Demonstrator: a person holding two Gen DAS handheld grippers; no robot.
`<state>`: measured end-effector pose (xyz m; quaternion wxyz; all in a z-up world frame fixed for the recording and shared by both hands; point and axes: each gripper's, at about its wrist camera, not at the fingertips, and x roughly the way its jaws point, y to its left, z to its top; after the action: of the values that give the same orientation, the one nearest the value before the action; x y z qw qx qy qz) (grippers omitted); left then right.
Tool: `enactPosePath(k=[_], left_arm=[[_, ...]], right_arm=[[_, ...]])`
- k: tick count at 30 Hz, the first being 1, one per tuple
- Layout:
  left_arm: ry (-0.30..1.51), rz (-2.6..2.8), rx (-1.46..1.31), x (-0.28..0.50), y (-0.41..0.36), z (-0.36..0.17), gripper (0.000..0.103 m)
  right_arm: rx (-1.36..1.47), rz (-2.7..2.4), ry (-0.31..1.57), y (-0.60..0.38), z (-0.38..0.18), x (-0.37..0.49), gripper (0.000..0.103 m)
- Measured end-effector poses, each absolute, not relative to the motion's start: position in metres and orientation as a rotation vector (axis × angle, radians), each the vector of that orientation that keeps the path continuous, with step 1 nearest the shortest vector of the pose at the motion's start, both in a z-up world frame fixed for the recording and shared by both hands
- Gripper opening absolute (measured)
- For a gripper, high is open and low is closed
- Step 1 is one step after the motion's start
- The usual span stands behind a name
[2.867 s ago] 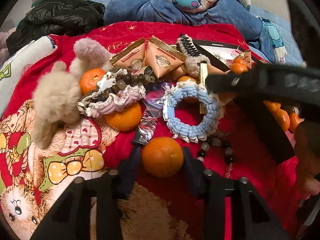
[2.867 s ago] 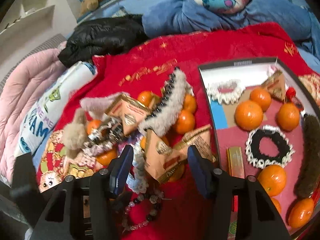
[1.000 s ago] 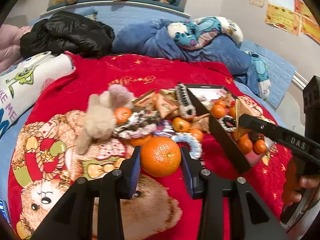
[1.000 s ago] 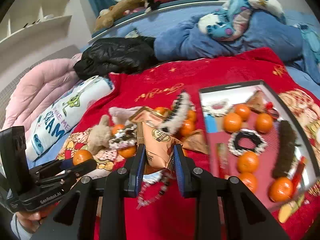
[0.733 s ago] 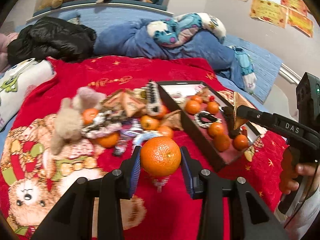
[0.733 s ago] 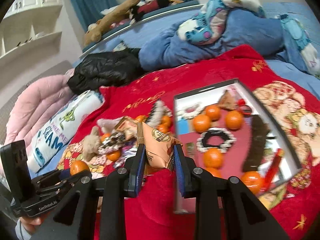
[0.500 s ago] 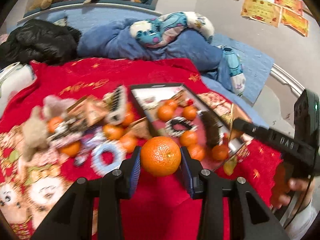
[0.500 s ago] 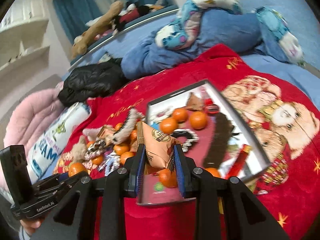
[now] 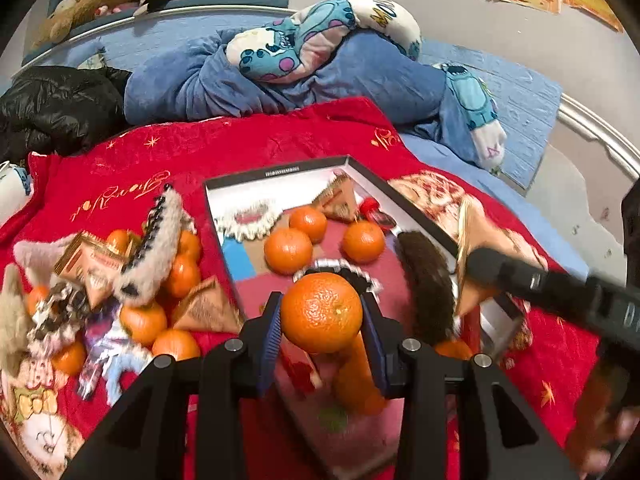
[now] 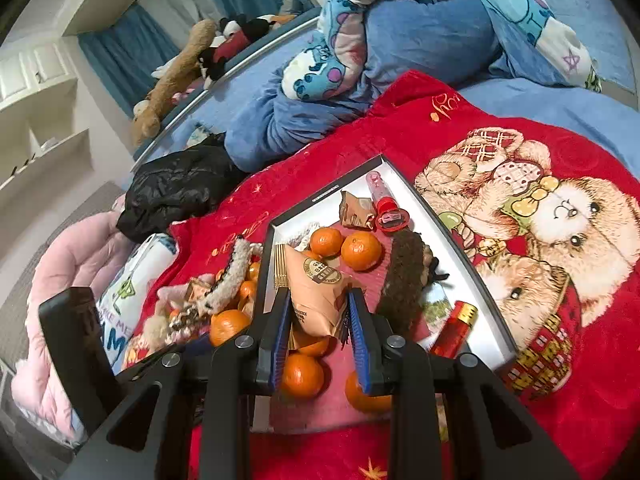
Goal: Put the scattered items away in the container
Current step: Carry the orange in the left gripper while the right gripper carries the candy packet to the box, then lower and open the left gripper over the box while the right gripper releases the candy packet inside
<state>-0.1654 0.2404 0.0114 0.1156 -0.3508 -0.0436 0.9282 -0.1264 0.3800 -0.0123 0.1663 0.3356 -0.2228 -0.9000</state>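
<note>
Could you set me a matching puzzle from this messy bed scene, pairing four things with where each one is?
Things:
1. mandarin
2. triangular snack packet
3. brown furry hair claw
4. beige furry hair claw

Places:
A. lying in the tray
B. on the pile on the red blanket
C. gripped by the left gripper
D. gripped by the right gripper

Pairs: 1-C, 2-D, 3-A, 4-B

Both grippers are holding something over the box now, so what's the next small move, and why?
Probably lower the left gripper and release its orange into the box. The orange sits over the box, the right gripper is clamped on a snack packet beside it.
</note>
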Motion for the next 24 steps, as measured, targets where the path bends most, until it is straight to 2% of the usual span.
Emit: enactPosePath(k=[11,18,20,24], left_arm=[[-0.082,2.677,-1.091,-0.214,0.254,-0.009,0.039],[-0.062,2.564,-1.198,-0.239,0.267,-0.019,0.039],[-0.009,2.581,-1.213,-0.242,0.270,-0.021,0.039],[-0.038,2.544,-1.236,-0.247,0.269,-0.025,0.039]], right_arm=[[1.079,-2.559,-0.644,0.368,-0.031,-0.163,0.026],[1.169,-2.507,-0.739,0.377,-0.048,-0.184,0.026],[1.186,-2.521,-0.703,0.374,-0.048,-0.188,0.026],[1.194,-2.569,-0.620,0.367,-0.047,-0.192,0.026]])
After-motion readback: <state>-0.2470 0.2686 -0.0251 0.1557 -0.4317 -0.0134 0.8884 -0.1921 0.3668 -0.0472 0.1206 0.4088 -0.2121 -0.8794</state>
